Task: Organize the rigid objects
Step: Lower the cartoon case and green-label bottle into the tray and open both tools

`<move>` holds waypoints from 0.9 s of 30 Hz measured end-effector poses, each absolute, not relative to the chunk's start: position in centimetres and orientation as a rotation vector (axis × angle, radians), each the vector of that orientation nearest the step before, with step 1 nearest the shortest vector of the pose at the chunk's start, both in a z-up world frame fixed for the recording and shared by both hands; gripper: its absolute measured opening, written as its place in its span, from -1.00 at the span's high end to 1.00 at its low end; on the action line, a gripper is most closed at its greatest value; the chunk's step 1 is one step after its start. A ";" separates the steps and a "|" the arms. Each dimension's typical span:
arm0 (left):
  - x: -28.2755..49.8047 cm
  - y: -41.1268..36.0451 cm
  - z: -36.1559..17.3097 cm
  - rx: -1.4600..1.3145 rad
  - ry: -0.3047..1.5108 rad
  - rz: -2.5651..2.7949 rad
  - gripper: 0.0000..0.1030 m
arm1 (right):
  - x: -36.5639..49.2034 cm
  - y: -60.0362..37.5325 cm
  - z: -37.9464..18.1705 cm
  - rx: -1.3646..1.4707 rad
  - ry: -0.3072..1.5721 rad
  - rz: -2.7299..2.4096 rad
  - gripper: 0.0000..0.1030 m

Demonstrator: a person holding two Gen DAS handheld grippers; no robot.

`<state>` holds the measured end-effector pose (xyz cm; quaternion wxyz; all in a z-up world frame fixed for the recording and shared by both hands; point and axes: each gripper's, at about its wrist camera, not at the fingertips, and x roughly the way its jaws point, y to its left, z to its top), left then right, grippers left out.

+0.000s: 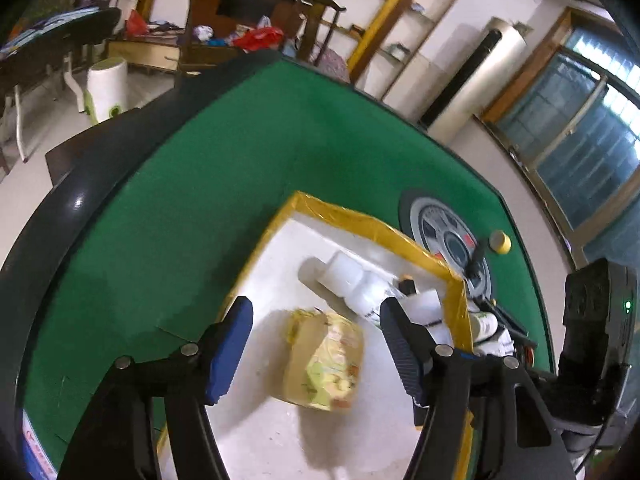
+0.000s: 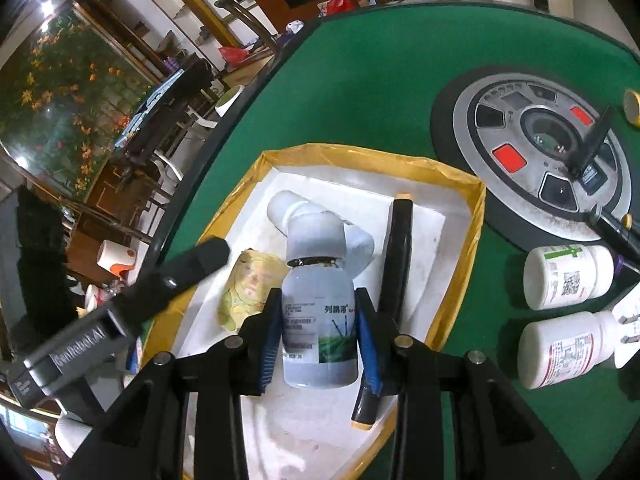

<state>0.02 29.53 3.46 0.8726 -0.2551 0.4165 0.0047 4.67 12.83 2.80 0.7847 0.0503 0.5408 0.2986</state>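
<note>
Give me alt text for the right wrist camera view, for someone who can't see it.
The right tongs grip a grey bottle with a green label above a yellow-edged white tray on a green table. The tray holds white bottles, a yellow packet and a black stick; two white bottles lie outside it.

Soft daylight from the window (image 1: 592,128), slight motion blur, heavy fisheye bending and dark corners.

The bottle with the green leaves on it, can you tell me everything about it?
The bottle is cloudy grey-white plastic with a black ring at its neck and a white cap. Its label shows green leaves and printed characters. The right gripper clamps it by both sides, blue pads pressing on the label. It is over the white tray with yellow edges, cap pointing away from the camera.
</note>
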 end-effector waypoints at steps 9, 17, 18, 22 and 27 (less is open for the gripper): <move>-0.1 28.8 2.3 -0.543 0.883 0.053 -0.36 | 3.8 13.1 3.1 0.142 1.184 0.718 0.13; -1.5 27.8 2.2 -0.516 0.866 0.109 -0.46 | 1.8 9.8 5.1 0.182 1.105 0.717 0.08; -1.7 27.6 2.2 -0.511 0.863 0.108 -0.51 | 1.5 9.1 5.4 0.181 1.091 0.713 0.08; -2.5 26.6 2.2 -0.472 0.852 0.095 -0.55 | -0.4 4.7 6.6 0.195 1.021 0.678 0.06; -4.5 26.2 5.2 -0.531 0.746 0.029 -0.55 | -1.9 -2.5 7.6 0.211 0.926 0.538 -0.12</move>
